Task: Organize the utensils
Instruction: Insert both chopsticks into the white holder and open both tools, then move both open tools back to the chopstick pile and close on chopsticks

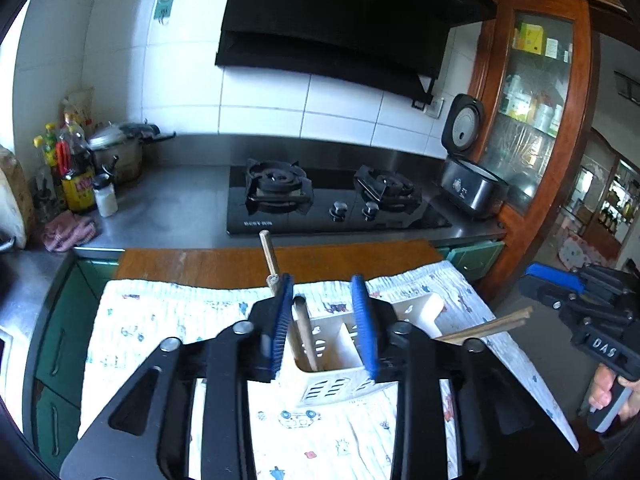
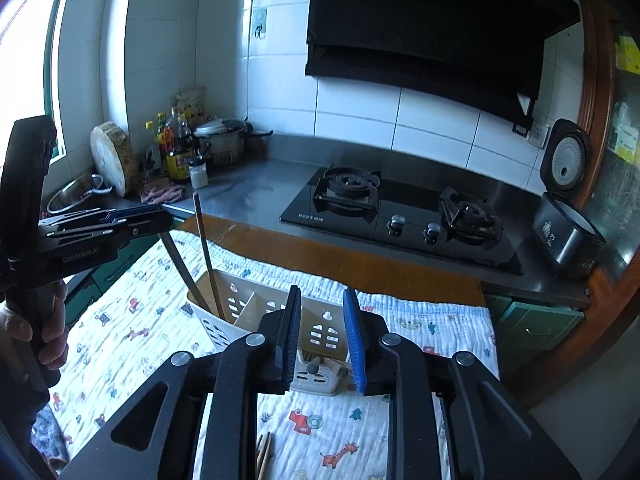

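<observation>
A cream utensil holder [image 1: 340,364] with slotted walls stands on a printed cloth [image 1: 160,320]. My left gripper [image 1: 326,320] is open above it, with two wooden chopsticks [image 1: 304,336] standing in the left compartment between and beside its pads. In the right wrist view the holder [image 2: 320,332] sits just ahead of my open right gripper [image 2: 322,336], and the chopsticks [image 2: 206,252] lean in its left compartment. More chopsticks [image 1: 492,326] stick out past the table's right side and show under the right gripper [image 2: 264,456].
A black gas hob [image 1: 332,200] sits on the steel counter behind the wooden table edge [image 1: 280,264]. A rice cooker [image 1: 468,184] stands open at the right. Bottles [image 1: 76,176], a pot [image 1: 120,152] and a rag [image 1: 70,230] crowd the left corner.
</observation>
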Motion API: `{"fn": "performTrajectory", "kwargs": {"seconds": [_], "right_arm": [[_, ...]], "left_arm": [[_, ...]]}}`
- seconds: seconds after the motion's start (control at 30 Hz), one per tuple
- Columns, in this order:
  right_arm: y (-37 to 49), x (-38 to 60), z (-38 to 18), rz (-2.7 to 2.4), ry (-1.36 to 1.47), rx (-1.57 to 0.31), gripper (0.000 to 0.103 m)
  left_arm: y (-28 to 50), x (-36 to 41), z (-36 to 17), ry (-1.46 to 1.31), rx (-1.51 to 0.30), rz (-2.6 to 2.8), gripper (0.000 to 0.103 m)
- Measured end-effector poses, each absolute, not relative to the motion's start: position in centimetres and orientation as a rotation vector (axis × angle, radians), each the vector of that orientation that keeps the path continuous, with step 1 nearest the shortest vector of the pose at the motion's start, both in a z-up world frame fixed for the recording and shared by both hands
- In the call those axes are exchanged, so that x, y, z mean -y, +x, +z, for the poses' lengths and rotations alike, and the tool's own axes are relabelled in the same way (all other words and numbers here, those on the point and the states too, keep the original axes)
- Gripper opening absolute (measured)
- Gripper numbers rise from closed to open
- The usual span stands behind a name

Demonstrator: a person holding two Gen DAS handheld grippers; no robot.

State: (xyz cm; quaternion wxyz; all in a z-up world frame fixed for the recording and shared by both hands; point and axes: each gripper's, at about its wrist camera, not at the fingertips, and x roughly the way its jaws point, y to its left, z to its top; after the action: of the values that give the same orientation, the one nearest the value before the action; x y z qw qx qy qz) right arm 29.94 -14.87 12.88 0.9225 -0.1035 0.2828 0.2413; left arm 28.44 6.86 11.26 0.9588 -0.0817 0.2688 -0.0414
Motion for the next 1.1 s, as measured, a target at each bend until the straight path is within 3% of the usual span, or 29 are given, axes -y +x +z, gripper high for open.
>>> {"fn": "performTrajectory", "kwargs": {"seconds": [0.07,0.27,0.8,1.1], "right_arm": [[28.7,15.5,13.4,0.496,-0.206,-0.562,0.033],[23.8,17.4,12.7,0.522,-0.186,-0.537,0.039],[11.1,19.5,2.1,0.542,-0.224,-0.603,0.043],[7.8,20.7,-4.9,0.529,-0.174,-0.71,0.043]], "left_arm": [[27.0,-6.7,11.8,-0.168,-0.535,-0.09,0.038],[21.9,-6.0,12.1,-0.168,-0.521,-0.09,0.045],[9.0,-2.5,5.1,-0.171,-0.582,-0.077,0.07],[5.1,-2.6,-0.2,-0.214,-0.649,-0.047,0.074]]}}
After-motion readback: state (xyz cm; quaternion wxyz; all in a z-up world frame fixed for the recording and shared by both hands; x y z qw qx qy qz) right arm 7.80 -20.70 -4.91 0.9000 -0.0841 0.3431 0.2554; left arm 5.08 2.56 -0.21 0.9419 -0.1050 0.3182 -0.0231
